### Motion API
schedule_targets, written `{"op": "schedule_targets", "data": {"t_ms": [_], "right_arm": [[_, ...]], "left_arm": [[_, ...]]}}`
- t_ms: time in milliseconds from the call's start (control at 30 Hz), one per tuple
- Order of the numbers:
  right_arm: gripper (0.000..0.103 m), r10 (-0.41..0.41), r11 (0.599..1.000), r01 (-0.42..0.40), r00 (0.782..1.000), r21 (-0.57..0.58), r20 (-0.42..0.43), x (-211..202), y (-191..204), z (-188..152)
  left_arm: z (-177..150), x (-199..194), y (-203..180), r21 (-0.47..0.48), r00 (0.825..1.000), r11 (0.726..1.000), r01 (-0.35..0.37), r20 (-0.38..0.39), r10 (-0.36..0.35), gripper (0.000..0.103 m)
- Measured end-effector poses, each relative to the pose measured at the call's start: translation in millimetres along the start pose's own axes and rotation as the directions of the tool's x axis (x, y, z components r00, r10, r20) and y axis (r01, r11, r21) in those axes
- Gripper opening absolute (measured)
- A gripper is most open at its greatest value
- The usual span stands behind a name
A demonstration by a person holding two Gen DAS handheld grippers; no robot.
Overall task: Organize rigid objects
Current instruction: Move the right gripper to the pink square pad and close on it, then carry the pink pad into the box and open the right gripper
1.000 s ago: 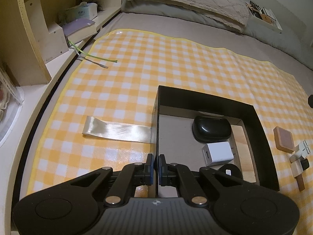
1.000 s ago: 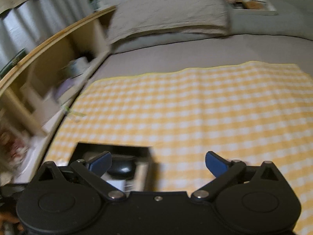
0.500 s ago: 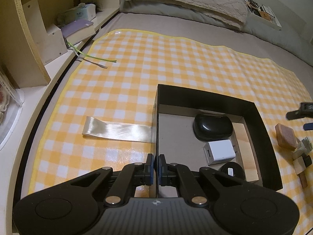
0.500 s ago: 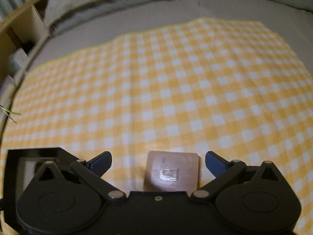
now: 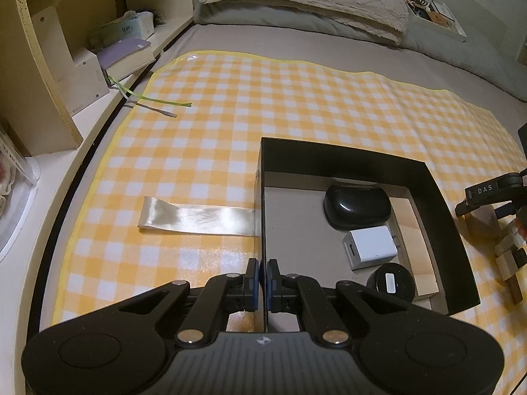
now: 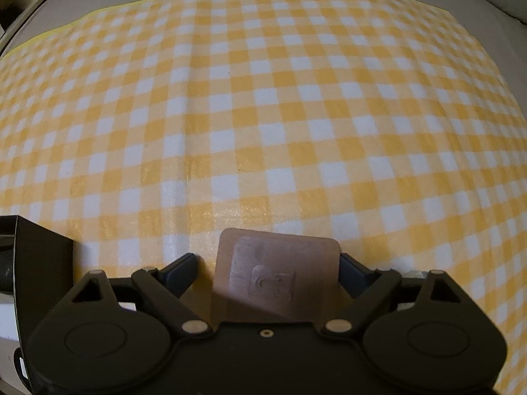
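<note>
Under me the bed (image 5: 263,36) carries a yellow checked cloth (image 6: 263,115), and on it stands my black box (image 5: 346,158), whose left wall my left hand-held gripper (image 5: 263,279) pinches, fingers closed tight on it. Inside lie a black case (image 5: 357,207), a white charger (image 5: 370,247) and a small round black thing (image 5: 392,283). A pale ribbon (image 5: 197,219) trails from the box. My right hand-held gripper (image 6: 266,266) sits wide apart around a brown square pad (image 6: 276,273) flat on the cloth just right of the box, right finger close beside it, left finger clear.
</note>
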State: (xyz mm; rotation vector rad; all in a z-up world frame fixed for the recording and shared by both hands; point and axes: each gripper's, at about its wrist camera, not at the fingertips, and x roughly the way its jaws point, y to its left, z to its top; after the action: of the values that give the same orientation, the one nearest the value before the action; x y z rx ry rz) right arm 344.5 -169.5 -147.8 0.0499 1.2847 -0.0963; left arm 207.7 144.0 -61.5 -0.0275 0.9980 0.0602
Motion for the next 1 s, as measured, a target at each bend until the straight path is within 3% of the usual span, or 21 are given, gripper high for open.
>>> {"op": "schedule_targets", "data": {"t_ms": [67, 300, 400, 500, 633, 800, 1000], "right_arm": [[0.076, -0.007, 1.000, 0.007, 1.000, -0.007, 0.028, -3.6, -0.1, -0.4], [0.076, 0.030, 0.998, -0.024, 0.995, -0.063, 0.090, -41.2, 28.1, -1.7], [0.076, 0.110, 0.991, -0.097, 0.981, -0.091, 0.161, -75.9, 44.8, -3.5], [0.076, 0.231, 0.971, -0.211, 0.951, -0.114, 0.203, -107.5, 64.8, -7.0], [0.076, 0.372, 0.924, -0.341, 0.907, -0.174, 0.199, -135.4, 104.2, -21.2], [0.076, 0.489, 0.842, -0.443, 0.867, -0.307, 0.091, -135.0, 177.8, -46.1], [0.075, 0.490, 0.706, -0.385, 0.871, -0.594, 0.018, -113.4, 247.2, -66.5]], "left_arm": [[0.4, 0.2, 0.6, -0.002, 1.000, 1.000, 0.002, -0.001, -0.002, 0.005], [1.1, 0.8, 1.0, -0.009, 1.000, 1.000, 0.005, -0.004, -0.005, 0.005], [1.2, 1.1, 1.1, -0.008, 1.000, 1.000, 0.004, -0.003, -0.004, 0.005], [0.6, 1.0, 0.9, -0.007, 1.000, 1.000, 0.007, -0.003, -0.007, 0.005], [0.7, 0.9, 1.4, -0.005, 1.000, 1.000, 0.014, -0.005, -0.014, 0.006], [1.2, 1.2, 2.2, -0.004, 1.000, 1.000, 0.020, -0.007, -0.020, 0.006], [-1.3, 0.4, 1.7, 0.009, 1.000, 1.000, 0.030, -0.007, -0.030, 0.006]]}}
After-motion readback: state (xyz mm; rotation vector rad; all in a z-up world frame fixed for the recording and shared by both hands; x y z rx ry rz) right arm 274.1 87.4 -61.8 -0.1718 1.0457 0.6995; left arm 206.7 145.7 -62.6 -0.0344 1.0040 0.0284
